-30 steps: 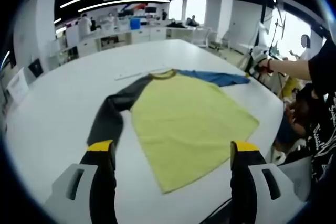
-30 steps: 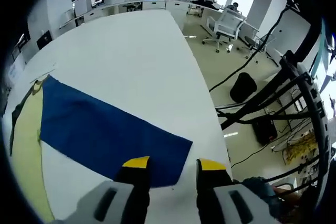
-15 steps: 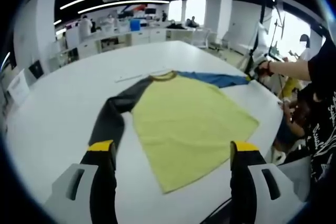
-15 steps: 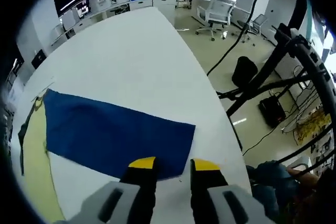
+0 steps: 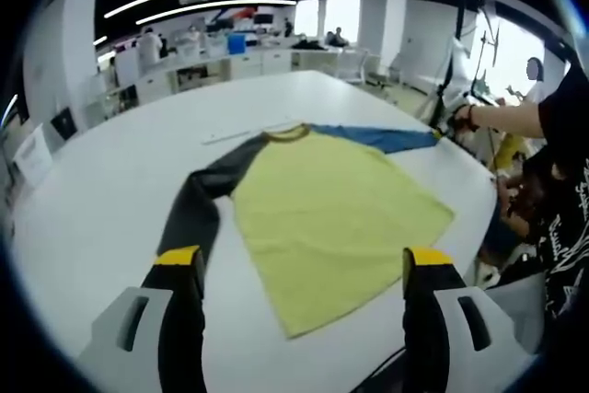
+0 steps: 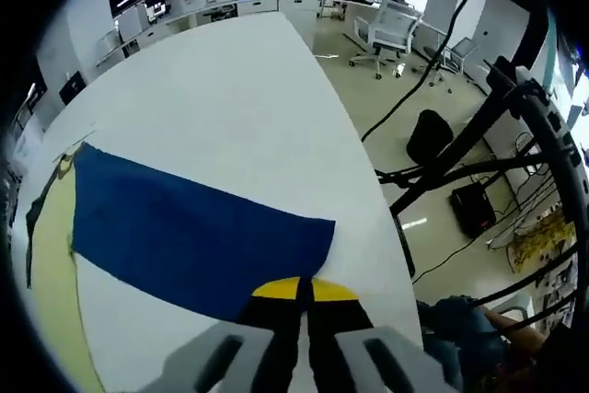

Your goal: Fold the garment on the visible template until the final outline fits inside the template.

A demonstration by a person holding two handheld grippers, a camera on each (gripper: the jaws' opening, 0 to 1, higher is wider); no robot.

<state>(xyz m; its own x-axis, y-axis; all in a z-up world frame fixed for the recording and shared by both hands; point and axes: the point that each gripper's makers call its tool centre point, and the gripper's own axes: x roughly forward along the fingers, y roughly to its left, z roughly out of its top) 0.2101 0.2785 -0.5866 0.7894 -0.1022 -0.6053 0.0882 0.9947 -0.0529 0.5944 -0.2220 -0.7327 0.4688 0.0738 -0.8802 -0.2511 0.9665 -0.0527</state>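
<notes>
Tongs on my right (image 6: pixel 305 288) had just snapped closed on the blue sleeve (image 6: pixel 198 236) cuff, ready to fold; left tongs (image 5: pixel 299 269) hung open above the surface (image 5: pixel 92 200).

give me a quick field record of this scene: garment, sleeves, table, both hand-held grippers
garment: raglan shirt with a yellow body, spread flat and unfolded
left sleeve: dark grey, lying flat, angled toward the left hand-held gripper
right sleeve: blue, stretched out toward the table edge
table: large white table, shirt near its front edge
left hand-held gripper: jaws wide apart, above the table short of the hem, holding nothing
right hand-held gripper: yellow tips together at the blue sleeve's cuff edge
template: cannot make one out
</notes>
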